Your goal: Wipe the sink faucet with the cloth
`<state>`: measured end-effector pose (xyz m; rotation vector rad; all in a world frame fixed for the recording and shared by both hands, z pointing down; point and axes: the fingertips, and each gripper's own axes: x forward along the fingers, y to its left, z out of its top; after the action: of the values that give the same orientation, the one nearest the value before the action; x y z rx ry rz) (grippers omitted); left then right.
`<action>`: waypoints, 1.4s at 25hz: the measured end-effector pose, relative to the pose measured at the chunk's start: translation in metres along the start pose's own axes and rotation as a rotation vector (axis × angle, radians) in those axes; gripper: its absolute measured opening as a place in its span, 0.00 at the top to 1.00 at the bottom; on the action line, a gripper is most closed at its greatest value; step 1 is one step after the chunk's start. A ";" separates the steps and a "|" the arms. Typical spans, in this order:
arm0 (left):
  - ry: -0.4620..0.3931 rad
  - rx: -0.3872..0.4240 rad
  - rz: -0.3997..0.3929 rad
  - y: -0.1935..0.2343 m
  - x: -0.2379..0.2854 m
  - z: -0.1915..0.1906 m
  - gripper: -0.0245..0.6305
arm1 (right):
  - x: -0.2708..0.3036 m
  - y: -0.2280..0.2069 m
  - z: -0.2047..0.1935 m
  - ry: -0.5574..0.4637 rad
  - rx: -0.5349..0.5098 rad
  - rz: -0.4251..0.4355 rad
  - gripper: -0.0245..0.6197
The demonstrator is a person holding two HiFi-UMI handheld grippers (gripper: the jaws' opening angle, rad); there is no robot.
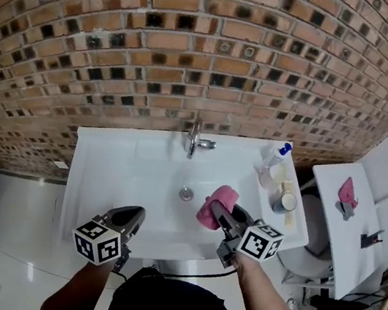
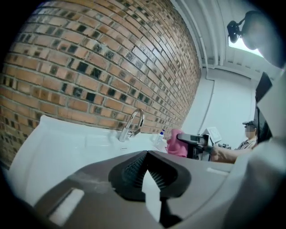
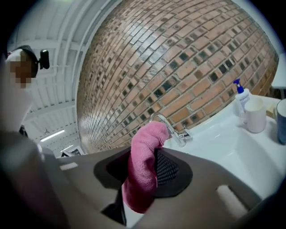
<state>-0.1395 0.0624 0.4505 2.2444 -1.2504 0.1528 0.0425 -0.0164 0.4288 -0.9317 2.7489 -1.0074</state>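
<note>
Brick wall [image 1: 196,43], white sink [image 1: 105,166] — right gripper [image 1: 216,207] fingers pinch cloth [image 1: 224,193] above basin [image 1: 162,200]; left gripper [image 1: 138,213] fingers together.

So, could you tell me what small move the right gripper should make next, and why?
Probably ease the right gripper forward toward the faucet. Its jaws are shut on the pink cloth, which hangs over the basin, short of the spout and not touching it.

Both tools are grey plastic: the left gripper [image 1: 133,214] and the right gripper [image 1: 223,214] each carry a white cube [image 1: 98,242] printed with black square markers (one per face). Black ribbed pads [image 2: 132,170] line the jaws. A thin black cable [image 1: 190,276] runs near the right one.
</note>
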 end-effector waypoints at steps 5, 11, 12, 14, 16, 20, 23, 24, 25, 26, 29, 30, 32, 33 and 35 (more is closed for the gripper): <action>-0.042 -0.031 0.006 -0.039 -0.010 -0.011 0.95 | -0.062 0.036 -0.004 0.005 -0.081 0.026 0.75; -0.040 -0.042 0.008 -0.082 -0.015 -0.041 0.95 | -0.119 0.052 -0.034 0.047 -0.123 0.037 0.75; -0.041 -0.040 0.010 -0.088 -0.017 -0.044 0.95 | -0.125 0.054 -0.039 0.056 -0.134 0.038 0.75; -0.050 -0.032 0.015 -0.098 -0.021 -0.049 0.95 | -0.137 0.058 -0.045 0.067 -0.156 0.043 0.76; -0.058 -0.025 0.020 -0.106 -0.023 -0.052 0.95 | -0.146 0.061 -0.047 0.067 -0.169 0.049 0.76; -0.065 -0.030 0.048 -0.110 -0.026 -0.057 0.95 | -0.158 0.063 -0.047 0.073 -0.187 0.059 0.76; -0.067 -0.025 0.050 -0.118 -0.028 -0.061 0.95 | -0.167 0.066 -0.049 0.081 -0.212 0.070 0.76; -0.065 -0.021 0.048 -0.122 -0.028 -0.063 0.95 | -0.170 0.065 -0.050 0.080 -0.214 0.070 0.76; -0.062 -0.018 0.047 -0.124 -0.028 -0.064 0.95 | -0.172 0.064 -0.050 0.077 -0.214 0.069 0.76; -0.061 -0.015 0.046 -0.126 -0.028 -0.065 0.95 | -0.174 0.063 -0.051 0.075 -0.212 0.067 0.76; -0.060 -0.006 0.046 -0.129 -0.029 -0.066 0.95 | -0.177 0.061 -0.055 0.079 -0.220 0.064 0.77; -0.059 -0.004 0.047 -0.129 -0.030 -0.066 0.95 | -0.177 0.061 -0.056 0.084 -0.228 0.065 0.77; -0.058 0.003 0.048 -0.130 -0.030 -0.064 0.95 | -0.177 0.062 -0.057 0.088 -0.239 0.068 0.77; -0.057 0.005 0.049 -0.131 -0.030 -0.064 0.95 | -0.177 0.063 -0.056 0.087 -0.239 0.069 0.77; -0.054 0.005 0.050 -0.133 -0.031 -0.063 0.95 | -0.177 0.064 -0.054 0.079 -0.238 0.072 0.77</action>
<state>-0.0379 0.1728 0.4372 2.2364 -1.3364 0.1156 0.1391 0.1529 0.4078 -0.8284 2.9941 -0.7322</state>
